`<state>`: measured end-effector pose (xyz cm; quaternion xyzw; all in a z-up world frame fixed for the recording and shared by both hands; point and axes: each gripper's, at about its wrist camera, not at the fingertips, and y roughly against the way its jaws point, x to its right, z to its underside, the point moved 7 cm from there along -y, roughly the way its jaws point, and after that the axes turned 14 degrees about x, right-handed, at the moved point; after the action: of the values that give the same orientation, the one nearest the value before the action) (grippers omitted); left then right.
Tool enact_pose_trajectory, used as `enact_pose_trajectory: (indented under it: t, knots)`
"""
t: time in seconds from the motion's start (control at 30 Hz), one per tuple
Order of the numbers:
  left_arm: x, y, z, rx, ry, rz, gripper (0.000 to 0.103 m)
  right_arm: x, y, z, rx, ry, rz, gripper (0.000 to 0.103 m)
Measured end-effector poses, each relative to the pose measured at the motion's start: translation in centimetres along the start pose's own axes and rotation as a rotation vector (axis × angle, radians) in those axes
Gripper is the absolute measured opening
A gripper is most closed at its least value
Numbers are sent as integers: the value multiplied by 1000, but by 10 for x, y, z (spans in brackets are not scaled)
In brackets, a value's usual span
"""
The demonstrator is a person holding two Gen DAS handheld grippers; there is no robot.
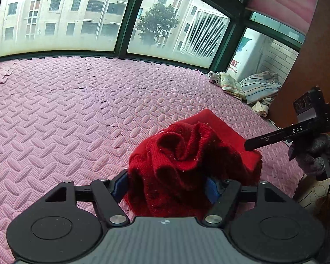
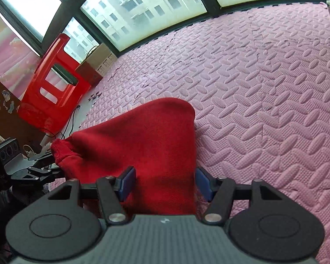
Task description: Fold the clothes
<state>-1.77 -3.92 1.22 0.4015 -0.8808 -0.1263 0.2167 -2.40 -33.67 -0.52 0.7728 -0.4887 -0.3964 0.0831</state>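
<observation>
Left wrist view: a bunched red sweater (image 1: 193, 154) is clamped in the left gripper (image 1: 167, 187) above the pink foam mat (image 1: 66, 110); the right gripper (image 1: 250, 146) touches its far edge.

Right wrist view: red cloth is pinched between the right gripper's blue pads (image 2: 126, 183).

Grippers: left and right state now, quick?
Left gripper: closed on the red sweater.
Right gripper: closed on the same red sweater, other part.
</observation>
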Motion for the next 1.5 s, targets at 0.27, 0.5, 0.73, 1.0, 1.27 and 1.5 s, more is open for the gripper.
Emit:
enact_pose_trajectory:
  t: [0.27, 0.5, 0.73, 1.0, 1.27, 1.5]
  knots:
    - [9, 41, -42, 119, -31, -35, 79, -24, -12, -41, 135, 152, 48, 57]
    - [62, 20, -61, 143, 23, 106, 62, -28, -43, -44, 142, 203, 107, 48]
    - [51, -28, -34, 23, 115, 35, 56, -32, -61, -38, 127, 270, 159, 43]
    - [21, -33, -7, -63, 152, -16, 39, -25, -83, -22, 108, 311, 222, 43]
    - [35, -16, -31, 25, 216, 63, 47, -41, -59, -38, 173, 318, 197, 43]
    - [22, -34, -42, 21, 287, 41, 45, -81, -60, -23, 156, 388, 96, 43]
